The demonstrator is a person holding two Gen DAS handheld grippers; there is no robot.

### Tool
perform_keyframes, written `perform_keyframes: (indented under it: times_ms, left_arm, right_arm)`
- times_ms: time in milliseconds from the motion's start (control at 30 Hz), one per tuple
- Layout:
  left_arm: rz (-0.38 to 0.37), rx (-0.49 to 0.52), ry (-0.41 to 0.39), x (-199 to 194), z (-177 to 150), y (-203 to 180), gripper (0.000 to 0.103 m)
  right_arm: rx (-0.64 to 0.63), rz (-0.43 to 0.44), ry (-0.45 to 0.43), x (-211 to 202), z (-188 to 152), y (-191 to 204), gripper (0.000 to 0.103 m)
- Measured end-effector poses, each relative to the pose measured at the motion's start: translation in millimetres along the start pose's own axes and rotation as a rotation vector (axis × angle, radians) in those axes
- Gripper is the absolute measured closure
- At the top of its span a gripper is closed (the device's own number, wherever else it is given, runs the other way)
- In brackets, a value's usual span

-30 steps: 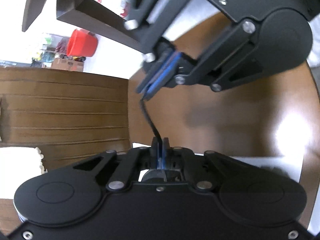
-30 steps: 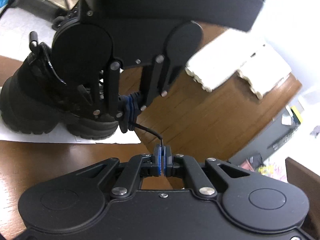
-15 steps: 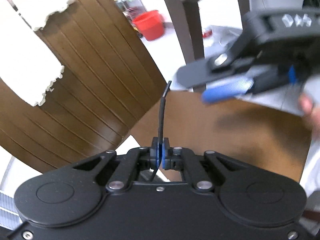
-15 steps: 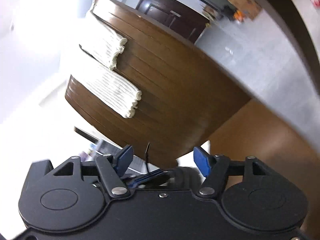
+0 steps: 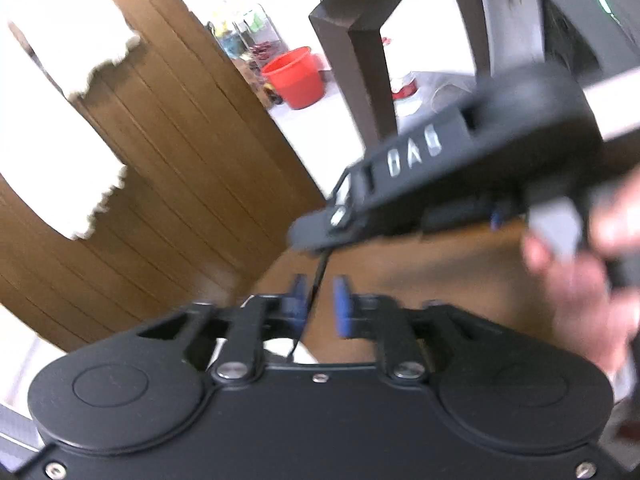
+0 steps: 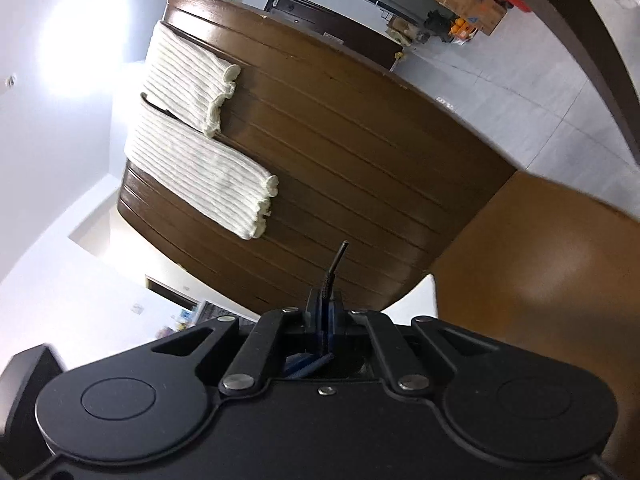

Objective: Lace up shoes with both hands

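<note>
The black shoelace (image 5: 316, 280) runs up between the blue pads (image 5: 298, 300) of my left gripper (image 5: 320, 302). Its jaws are opening and neither pad presses on the lace. In the left wrist view the lace reaches the tip of my right gripper (image 5: 308, 238), which is blurred and slants in from the upper right. In the right wrist view my right gripper (image 6: 325, 312) is shut on the shoelace (image 6: 335, 264), whose stiff tip pokes out past the pads. No shoe shows in either view.
A person's hand (image 5: 580, 272) holds the right gripper's handle. Behind stand a slatted brown wooden panel (image 5: 180, 140) with white ribbed cloths (image 6: 200, 176) over it, a red bucket (image 5: 298, 76), a dark furniture leg (image 5: 360, 60) and a brown table surface (image 6: 540, 280).
The left jaws, shut on the lace before, have come apart. The right jaws, open half a second ago, have closed on the lace end. The left view has rolled.
</note>
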State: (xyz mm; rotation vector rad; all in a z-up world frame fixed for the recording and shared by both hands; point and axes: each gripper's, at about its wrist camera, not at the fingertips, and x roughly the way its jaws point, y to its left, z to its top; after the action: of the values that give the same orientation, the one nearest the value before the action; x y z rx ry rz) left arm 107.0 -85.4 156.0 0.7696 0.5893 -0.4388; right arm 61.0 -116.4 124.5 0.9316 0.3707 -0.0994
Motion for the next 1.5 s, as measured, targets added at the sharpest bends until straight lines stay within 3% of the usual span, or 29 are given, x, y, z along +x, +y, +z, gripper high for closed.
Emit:
perform_keyframes:
  times_ms: [33,67,100,233,367,400,500,567,600,700,833,933,1100,1200,1333,1500]
  left_arm:
    - [0.041,-0.016,-0.003,-8.2,-5.5,0.7,0.047]
    - [0.098,-0.056,-0.014,-21.5,-15.6,3.1,0.029]
    - [0.116,-0.098,-0.021,-29.1,-22.4,6.2,0.017]
    - [0.236,-0.277,0.033,-54.1,-66.6,17.5,0.016]
    - [0.231,-0.351,0.063,-48.2,-88.8,19.0,0.018]
    - [0.232,-0.342,0.058,-46.1,-90.2,17.9,0.022]
    - [0.232,-0.283,0.056,-36.6,-94.1,14.2,0.054]
    - [0.220,-0.263,0.054,-31.4,-99.6,13.9,0.069]
    - [0.214,-0.253,0.053,-28.9,-102.4,13.7,0.093]
    - [0.196,-0.237,0.047,-22.1,-110.9,14.3,0.096]
    - [0.188,-0.332,0.006,-22.4,-123.7,23.7,0.100]
    - [0.196,-0.344,-0.019,-13.8,-128.0,22.2,0.100]
    - [0.169,-0.405,-0.051,-11.9,-131.3,28.9,0.100]
    - [0.106,-0.558,-0.074,-13.0,-140.9,45.0,0.100]
    - [0.055,-0.691,-0.086,-15.2,-155.0,63.3,0.100]
    - [0.055,-0.708,-0.071,-17.0,-157.3,66.4,0.100]
  right_arm:
    - [-0.027,-0.025,-0.006,-1.7,3.8,0.2,0.100]
    - [-0.066,-0.042,-0.007,-3.2,7.4,2.1,0.101]
    - [-0.166,-0.084,-0.004,-9.6,16.4,8.0,0.100]
    - [-0.510,-0.237,0.016,-28.3,25.7,33.5,0.100]
    - [-0.740,-0.309,0.066,-34.2,11.6,54.8,0.100]
    - [-0.813,-0.328,0.091,-33.0,4.2,61.2,0.100]
    - [-0.998,-0.381,0.151,-25.9,-12.1,75.3,0.100]
    - [-1.120,-0.404,0.180,-21.3,-20.3,84.2,0.100]
    - [-1.211,-0.412,0.204,-18.2,-25.3,92.0,0.100]
    - [-1.403,-0.414,0.255,-5.9,-32.7,115.9,0.100]
    - [-1.643,-0.386,0.327,17.8,-48.1,152.2,0.100]
    - [-1.762,-0.347,0.383,35.5,-61.4,172.0,0.100]
    - [-1.897,-0.251,0.536,77.3,-101.1,186.6,0.100]
    - [-1.959,-0.204,0.636,98.7,-124.7,185.3,0.100]
    - [-2.000,-0.158,0.741,124.1,-149.6,184.3,0.100]
    - [-2.057,-0.159,0.856,140.1,-168.6,173.0,0.100]
